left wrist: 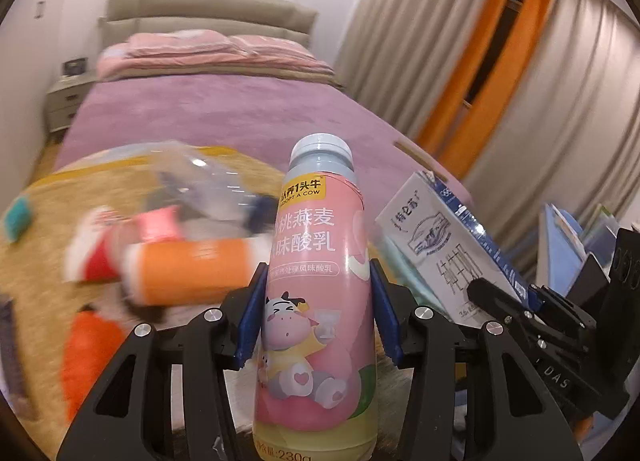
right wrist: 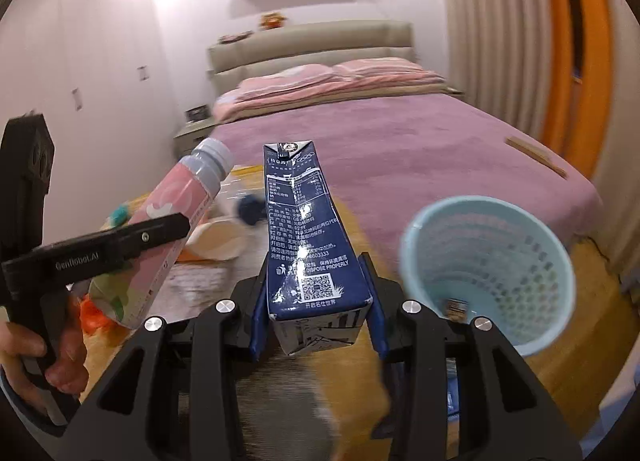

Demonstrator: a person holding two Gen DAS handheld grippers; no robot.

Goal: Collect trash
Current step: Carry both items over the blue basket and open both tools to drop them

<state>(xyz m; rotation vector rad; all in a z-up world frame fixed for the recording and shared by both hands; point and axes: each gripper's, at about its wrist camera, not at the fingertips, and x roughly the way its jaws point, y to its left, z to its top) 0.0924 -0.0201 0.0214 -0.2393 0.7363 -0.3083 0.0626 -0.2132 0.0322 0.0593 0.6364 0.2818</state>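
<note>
Container: pale blue perforated plastic waste basket [right wrist: 532, 221] stands at the right of the right wrist view, mouth tipped toward the camera, near the foot of the purple-covered bed [right wrist: 400, 133]. Inside, one small dark item [right wrist: 456, 306] lies low against the near wall – too small to identify. Rest of the interior shows bare mesh.

Left gripper [left wrist: 318, 273]: jaws approx. half open, blue pads pressed on both sides of a pink plastic yoghurt-drink bottle with a grey-blue screw cap [left wrist: 316, 261]. Bottle long axis runs along the fingers, cap end away from the camera and up toward the bed, base nearest the lens. In the right wrist view the same bottle slants, cap up and to the right.

Right gripper [right wrist: 316, 281]: jaws partly closed, pads clamped on the lower sides of a navy-and-white cardboard milk carton [right wrist: 304, 229]. Carton long axis also follows the fingers – folded top end points away toward the bed, flat base toward the camera. Carton sits just left of the basket, not over its mouth.

Both items are lifted clear of the yellow blanket [left wrist: 52, 253]. Blurred litter remains on it, incl. an orange cylindrical pack [left wrist: 188, 271] and a clear crumpled plastic bottle [left wrist: 200, 181]
</note>
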